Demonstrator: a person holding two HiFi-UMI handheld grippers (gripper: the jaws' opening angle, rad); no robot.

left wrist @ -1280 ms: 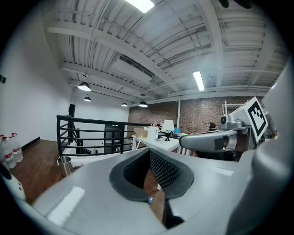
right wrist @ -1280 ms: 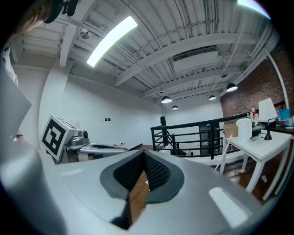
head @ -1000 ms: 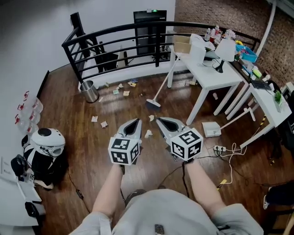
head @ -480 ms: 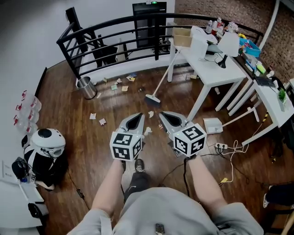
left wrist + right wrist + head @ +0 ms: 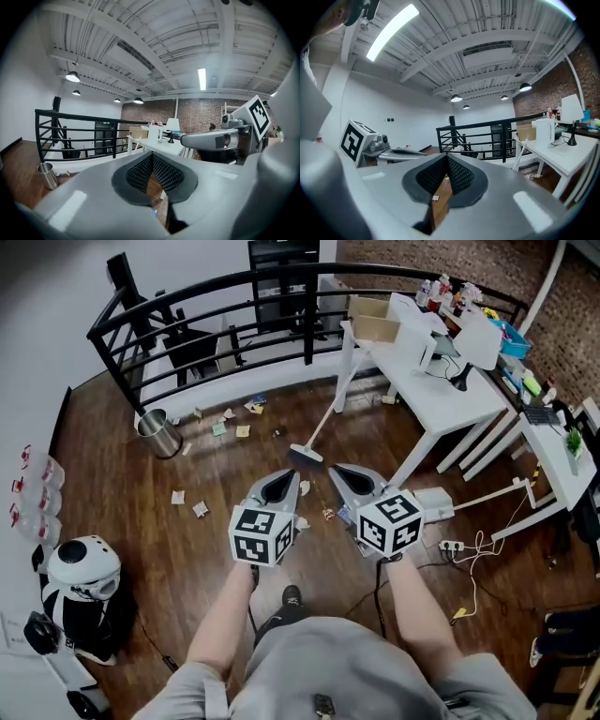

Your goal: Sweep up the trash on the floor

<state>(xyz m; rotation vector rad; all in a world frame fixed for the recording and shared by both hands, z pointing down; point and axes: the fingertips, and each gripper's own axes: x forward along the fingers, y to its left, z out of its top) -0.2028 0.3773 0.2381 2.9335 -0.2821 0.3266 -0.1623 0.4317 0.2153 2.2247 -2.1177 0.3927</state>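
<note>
Paper scraps lie scattered on the brown wood floor, more of them near the railing. A broom stands with its head on the floor and its pale handle leaning up against the white table. A white dustpan lies on the floor under that table. My left gripper and right gripper are held side by side just short of the broom head, both shut and empty. In the left gripper view the meshed pads meet; in the right gripper view the pads meet too.
A metal bin stands at the left by the black railing. A white rounded machine sits at the far left. A power strip with cables lies at the right. A second white desk stands further right.
The person has stepped forward: both grippers moved together toward the broom head, and the floor, bin and scraps slid nearer in the head view. Both stayed shut.
</note>
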